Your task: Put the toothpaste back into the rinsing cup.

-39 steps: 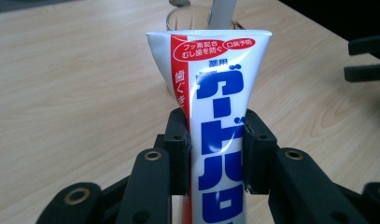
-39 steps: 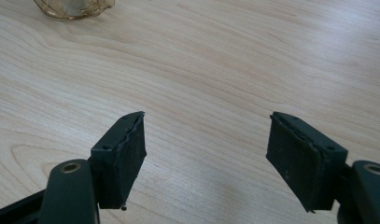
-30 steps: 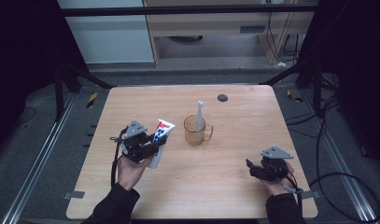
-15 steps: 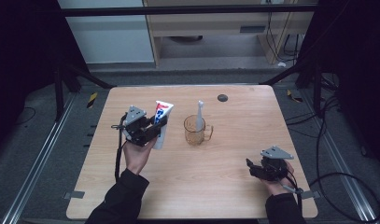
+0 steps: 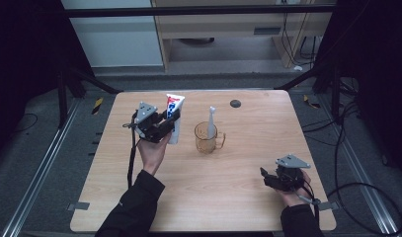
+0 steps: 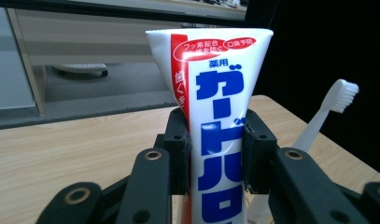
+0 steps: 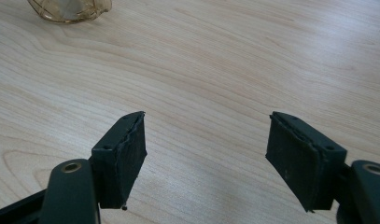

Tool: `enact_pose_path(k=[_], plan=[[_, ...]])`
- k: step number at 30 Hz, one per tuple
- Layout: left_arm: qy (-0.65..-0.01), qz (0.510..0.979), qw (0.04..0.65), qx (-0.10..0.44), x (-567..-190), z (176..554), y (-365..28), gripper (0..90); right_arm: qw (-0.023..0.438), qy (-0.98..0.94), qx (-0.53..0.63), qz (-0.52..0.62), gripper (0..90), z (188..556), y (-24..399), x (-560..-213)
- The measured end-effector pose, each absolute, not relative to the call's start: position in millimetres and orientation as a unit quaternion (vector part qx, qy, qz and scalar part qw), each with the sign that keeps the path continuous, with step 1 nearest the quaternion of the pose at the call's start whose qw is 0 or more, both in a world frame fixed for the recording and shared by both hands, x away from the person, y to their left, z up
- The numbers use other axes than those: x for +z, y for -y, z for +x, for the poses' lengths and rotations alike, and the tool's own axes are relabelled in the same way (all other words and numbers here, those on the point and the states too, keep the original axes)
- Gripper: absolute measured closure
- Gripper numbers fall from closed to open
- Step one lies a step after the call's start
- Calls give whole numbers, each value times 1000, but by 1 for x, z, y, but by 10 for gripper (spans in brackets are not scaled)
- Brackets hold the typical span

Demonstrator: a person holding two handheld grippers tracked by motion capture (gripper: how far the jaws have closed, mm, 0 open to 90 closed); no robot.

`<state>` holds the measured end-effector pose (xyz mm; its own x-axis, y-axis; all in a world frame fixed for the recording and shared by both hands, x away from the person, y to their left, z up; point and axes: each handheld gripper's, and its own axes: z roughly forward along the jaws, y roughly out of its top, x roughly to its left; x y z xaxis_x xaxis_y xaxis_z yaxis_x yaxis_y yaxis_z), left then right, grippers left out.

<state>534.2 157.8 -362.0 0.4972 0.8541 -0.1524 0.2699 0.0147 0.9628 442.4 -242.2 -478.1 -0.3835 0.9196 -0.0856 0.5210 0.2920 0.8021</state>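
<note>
High view: left gripper (image 5: 165, 126) clamps toothpaste tube (image 5: 174, 117) upright, just left of amber mug (image 5: 207, 138) holding toothbrush (image 5: 211, 122).
Left gripper view: tube (image 6: 215, 126) pinched between both pads.
Right gripper view: right gripper (image 7: 206, 156) jaws apart, empty, mug (image 7: 68, 10) well ahead.

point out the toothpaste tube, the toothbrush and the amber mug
toothpaste tube (image 6: 218, 116), left gripper view, blue lettering on its front
toothbrush (image 5: 211, 123), high view, white handle above the mug
amber mug (image 5: 204, 143), high view, its glass wall
</note>
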Motion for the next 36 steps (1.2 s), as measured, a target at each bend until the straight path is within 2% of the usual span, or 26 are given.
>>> enact_pose_path(k=[13,36], plan=[[-420,635,595,256,-376,552,-130,675,280,-753,354,479,283,444,243,-480],[-395,618,630,254,-378,563,-102,674,279,-756,351,477,288,445,241,-482]])
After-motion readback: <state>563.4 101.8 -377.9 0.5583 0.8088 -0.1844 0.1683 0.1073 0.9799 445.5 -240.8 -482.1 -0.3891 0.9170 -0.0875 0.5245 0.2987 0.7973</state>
